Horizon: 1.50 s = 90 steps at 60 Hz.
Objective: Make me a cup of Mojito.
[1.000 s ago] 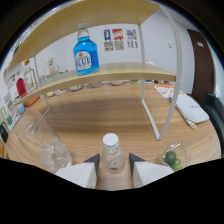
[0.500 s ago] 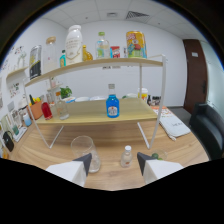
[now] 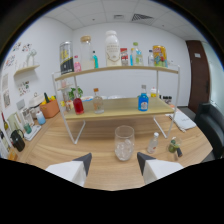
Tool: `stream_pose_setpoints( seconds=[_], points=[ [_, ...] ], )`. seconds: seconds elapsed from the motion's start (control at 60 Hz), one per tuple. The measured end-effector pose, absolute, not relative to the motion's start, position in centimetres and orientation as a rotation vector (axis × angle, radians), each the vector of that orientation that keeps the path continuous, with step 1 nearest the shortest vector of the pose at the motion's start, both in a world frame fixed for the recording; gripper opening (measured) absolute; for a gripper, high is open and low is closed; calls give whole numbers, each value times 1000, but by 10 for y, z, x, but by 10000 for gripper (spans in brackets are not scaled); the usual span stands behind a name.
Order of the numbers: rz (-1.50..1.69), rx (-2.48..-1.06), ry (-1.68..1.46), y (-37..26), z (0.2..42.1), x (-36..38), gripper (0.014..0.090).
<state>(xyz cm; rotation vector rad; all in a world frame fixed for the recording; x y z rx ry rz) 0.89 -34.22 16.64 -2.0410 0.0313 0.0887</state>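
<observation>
Held up and back from the worktop (image 3: 100, 150), the tool (image 3: 114, 161) has its two pale fingers spread wide with nothing between them, pointing toward a clear glass (image 3: 124, 142) that stands on the wood just ahead of the gap. The glass looks to have pale lumps in the bottom, most likely ice, though I cannot be sure from here. It is upright and stands apart from everything else. I would expect it to be stiff, smooth and slippery, a bit heavier than it looks with ice in it, and breakable if squeezed hard or knocked over; the sensible place to take it is around the straight wall, somewhere near the middle, fingers on opposite sides, not at the rim. Just beside it stands a small clear bottle with a white cap (image 3: 153, 143), and a little farther off a small green bottle (image 3: 173, 146); both are narrow and light, easy to tip. Behind them a white wire-legged shelf (image 3: 120, 107) carries a blue bottle (image 3: 143, 101), a red bottle (image 3: 78, 104) and a clear bottle (image 3: 97, 100), with taller bottles and jars along its upper level. Any of those would want a grip around the body, below the neck. Which one belongs in the drink next I cannot tell.
</observation>
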Motion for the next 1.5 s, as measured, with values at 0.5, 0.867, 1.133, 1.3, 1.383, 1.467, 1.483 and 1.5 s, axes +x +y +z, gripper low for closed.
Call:
stream_pose_setpoints(
  seconds=[0.5, 0.867, 1.133, 1.3, 1.383, 1.467, 1.483, 1.5],
  points=[
    [128, -1735, -16, -231, 382, -127, 854],
    [91, -1697, 0, -121, 420, -159, 830],
    [64, -1705, 12, -93, 417, -157, 543],
    [41, -1695, 0, -94, 418, -157, 524],
    [37, -1716, -1, -94, 417, -157, 513],
    [40, -1720, 1, -95, 417, -157, 507],
    [38, -1718, 4, -95, 417, -156, 507],
    [35, -1714, 6, -96, 418, -156, 506]
  ],
)
